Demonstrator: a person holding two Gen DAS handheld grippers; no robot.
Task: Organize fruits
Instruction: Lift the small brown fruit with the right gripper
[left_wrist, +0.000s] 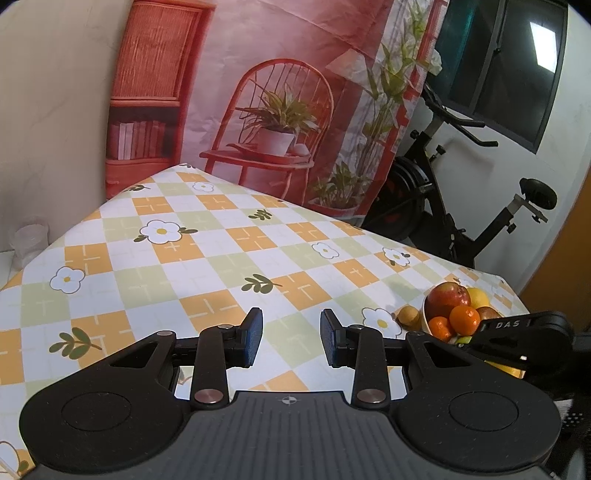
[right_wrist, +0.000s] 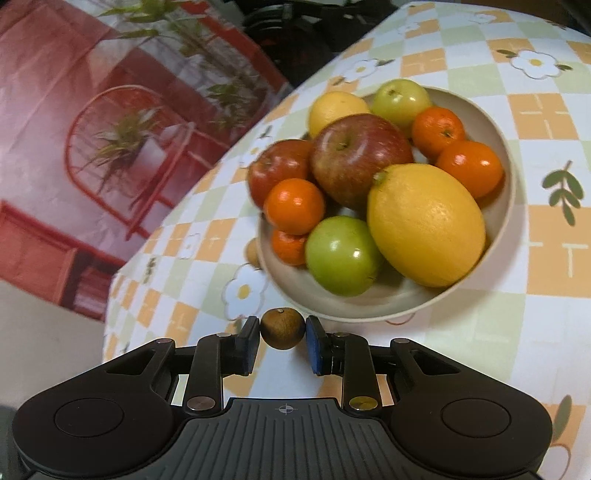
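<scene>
Above a checked, flower-printed tablecloth (left_wrist: 207, 266), the left gripper (left_wrist: 291, 338) is seen in the left wrist view with its blue pads apart and nothing between them; it hangs idle over bare cloth. At the far right of that view, a cream bowl (left_wrist: 425, 317) piled with fruit is partly hidden by the right gripper's black body (left_wrist: 517, 339), and 1 small yellowish fruit (left_wrist: 409, 316) lies on the cloth just beside the bowl's left side. A collision between the 2 tools is judged unlikely while the left one is kept where it is.

In the right wrist view, a small brown round fruit (right_wrist: 282, 329) is clamped between the pads of the right gripper (right_wrist: 282, 338), just in front of the bowl's near rim (right_wrist: 354, 315). The bowl is already heaped: 2 red apples (right_wrist: 360, 158), 2 green apples (right_wrist: 341, 254), 2 lemons (right_wrist: 424, 225) and several mandarins (right_wrist: 295, 205) are counted. The grip is taken only at the fruit's widest sides, so it could be squeezed out and roll off across the cloth. If it is dropped onto the pile, it may bounce out, or a mandarin near the left rim may be knocked over the edge. Another small pale fruit (right_wrist: 253, 253) is glimpsed on the cloth outside the bowl's left rim.
</scene>
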